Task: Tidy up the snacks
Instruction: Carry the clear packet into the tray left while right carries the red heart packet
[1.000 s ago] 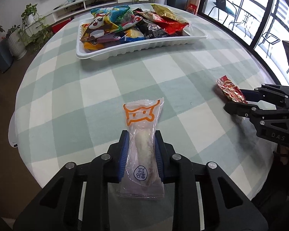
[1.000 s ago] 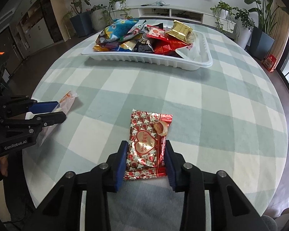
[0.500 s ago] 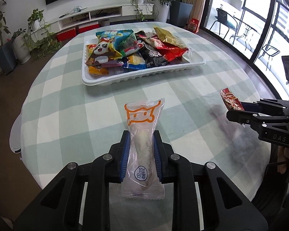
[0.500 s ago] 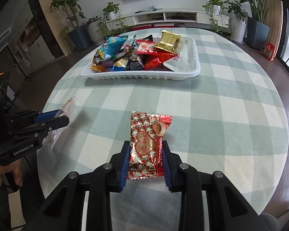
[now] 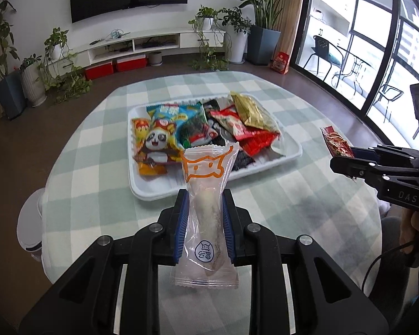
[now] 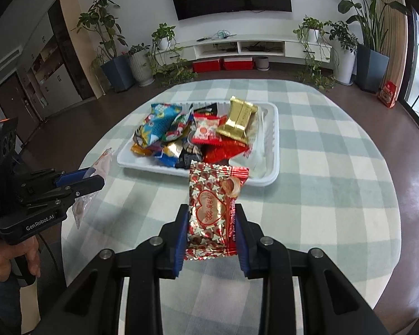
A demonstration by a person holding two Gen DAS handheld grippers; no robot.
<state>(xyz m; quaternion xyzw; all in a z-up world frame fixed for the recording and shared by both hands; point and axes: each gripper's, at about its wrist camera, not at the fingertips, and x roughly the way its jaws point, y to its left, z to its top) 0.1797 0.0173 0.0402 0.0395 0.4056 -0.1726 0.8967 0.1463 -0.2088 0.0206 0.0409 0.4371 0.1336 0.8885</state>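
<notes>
A: Snacks, status? Clear packet (image 5: 206, 212) with the orange cat-face print sat clamped between the blue pads of the left gripper (image 5: 204, 209), pads pressing both long sides, packet upright and off the worktop (image 5: 92, 195).

B: Agreed. In the right wrist view the left gripper (image 6: 96, 177) appeared at the left edge with the clear packet (image 6: 102, 162) sticking out ahead of it, a hand (image 6: 16, 254) below on the handle.

A: Centre of the worktop?

B: White tray (image 5: 153, 192) on the green-and-white checked cloth, piled with wrapped snacks: a panda bag (image 5: 157, 142) at its left, a gold packet (image 5: 250, 110) at its right. Right end of the tray mostly bare.

A: Right side?

B: Right gripper (image 6: 211, 223) closed narrowly on a red heart-print packet (image 6: 212, 209), pads against both edges, packet lifted clear of the cloth. The left wrist view showed the right gripper (image 5: 345, 162) at the right edge, the red packet (image 5: 335, 142) poking from its tip.
</notes>
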